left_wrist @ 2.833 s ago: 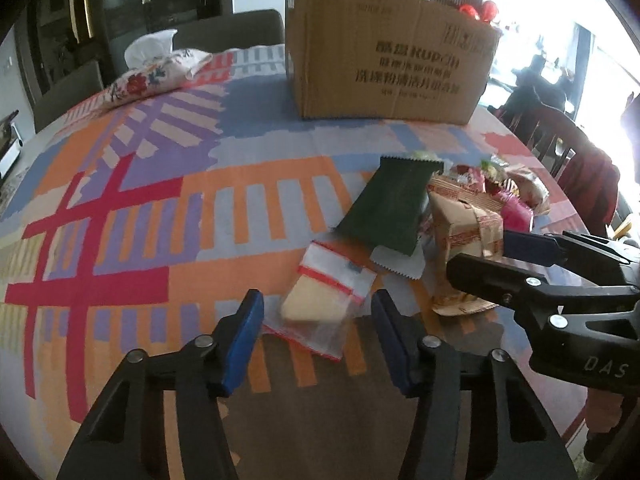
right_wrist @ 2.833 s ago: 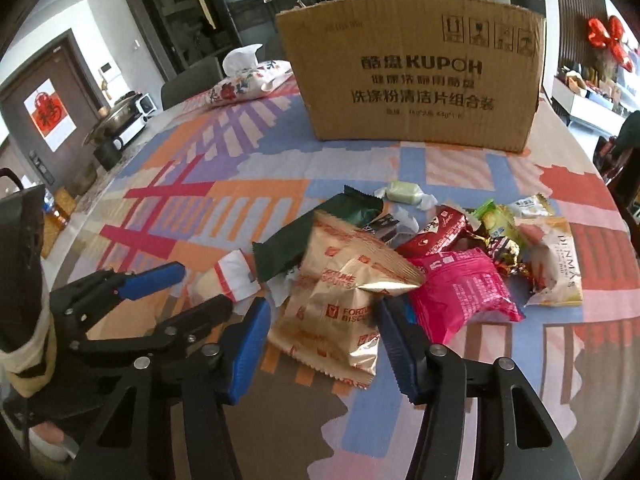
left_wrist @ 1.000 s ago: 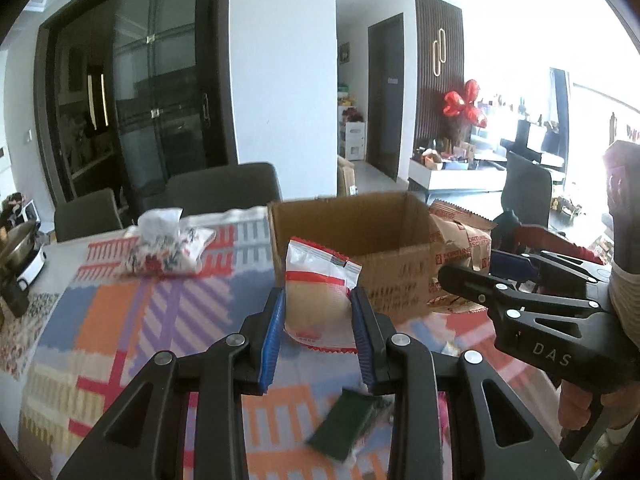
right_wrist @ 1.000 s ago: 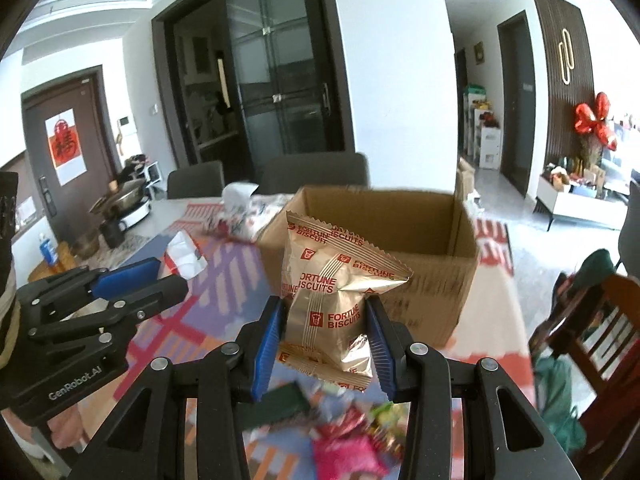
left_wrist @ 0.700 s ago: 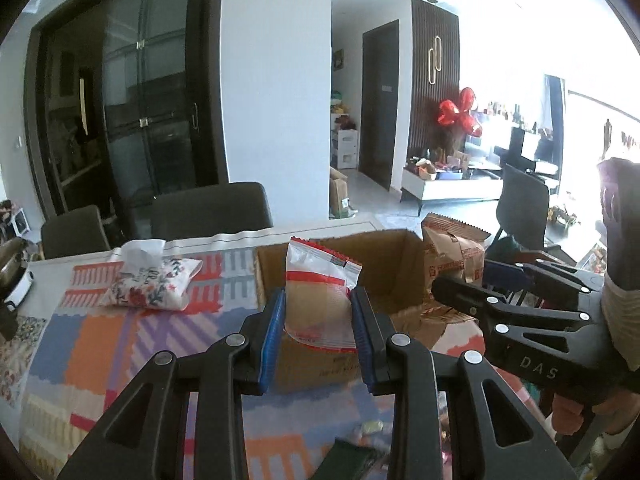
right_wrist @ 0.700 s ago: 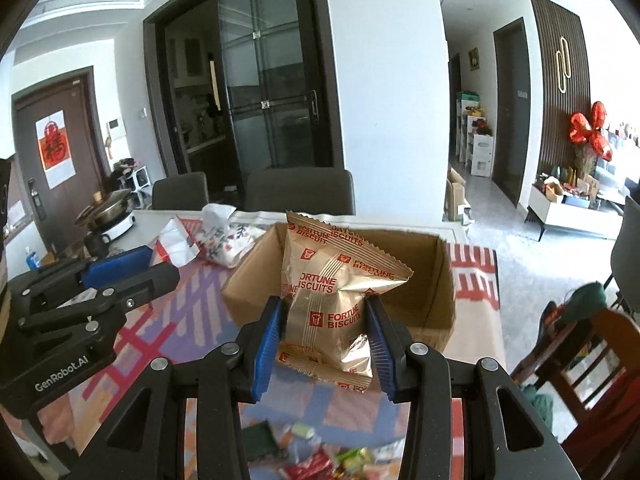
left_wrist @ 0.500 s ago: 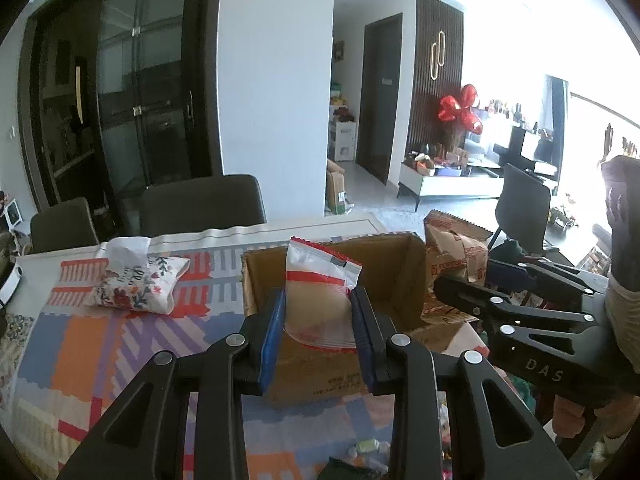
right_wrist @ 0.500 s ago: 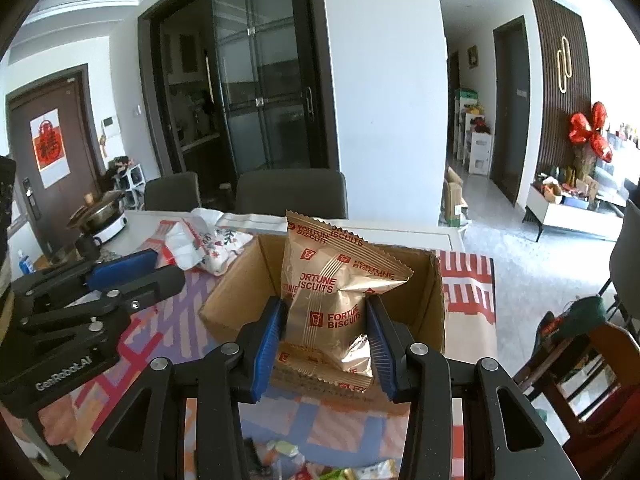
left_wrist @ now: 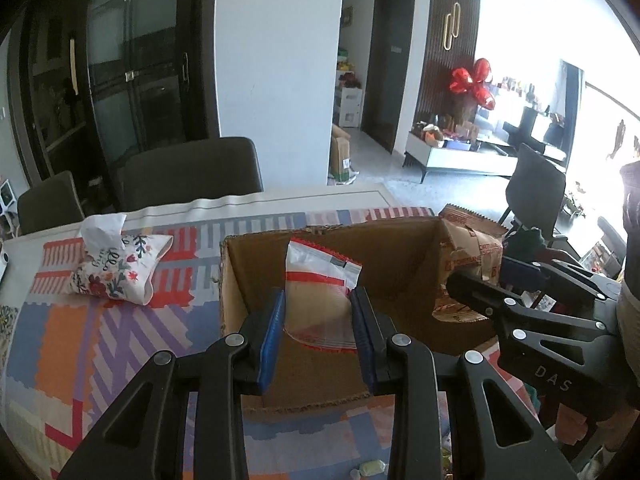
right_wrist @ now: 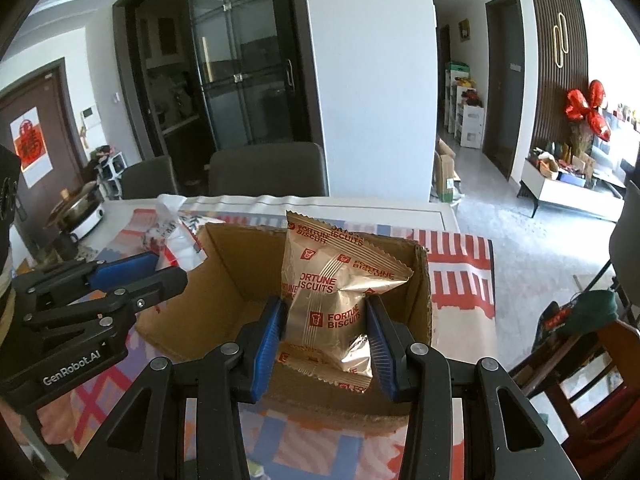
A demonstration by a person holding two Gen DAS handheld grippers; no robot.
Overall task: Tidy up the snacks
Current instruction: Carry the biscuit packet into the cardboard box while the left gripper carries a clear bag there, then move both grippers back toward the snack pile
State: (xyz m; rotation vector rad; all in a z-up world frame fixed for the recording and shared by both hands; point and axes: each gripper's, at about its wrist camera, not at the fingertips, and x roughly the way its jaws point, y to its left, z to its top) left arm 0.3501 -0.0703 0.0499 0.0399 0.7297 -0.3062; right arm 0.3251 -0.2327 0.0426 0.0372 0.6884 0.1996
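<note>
My left gripper (left_wrist: 318, 312) is shut on a clear snack packet with red stripes (left_wrist: 320, 292) and holds it above the open cardboard box (left_wrist: 248, 280). My right gripper (right_wrist: 326, 320) is shut on a gold Fortune Biscuits bag (right_wrist: 328, 292), also over the box (right_wrist: 224, 276). In the left wrist view the right gripper (left_wrist: 476, 280) comes in from the right with the gold bag (left_wrist: 468, 256) at the box's right wall. In the right wrist view the left gripper (right_wrist: 160, 268) reaches in from the left with its packet (right_wrist: 180, 240). The box's floor shows bare cardboard.
The box stands on a table with a colourful patterned cloth (left_wrist: 80, 344). A floral tissue pouch (left_wrist: 116, 272) lies left of the box. Loose snacks (left_wrist: 370, 468) lie near the table's front edge. Dark chairs (left_wrist: 192, 172) stand behind the table, and a wooden chair (right_wrist: 580, 364) to the right.
Both grippers have moved forward with their packets, from in front of the box to over its opening. The box now looks larger and nearer in both views.
</note>
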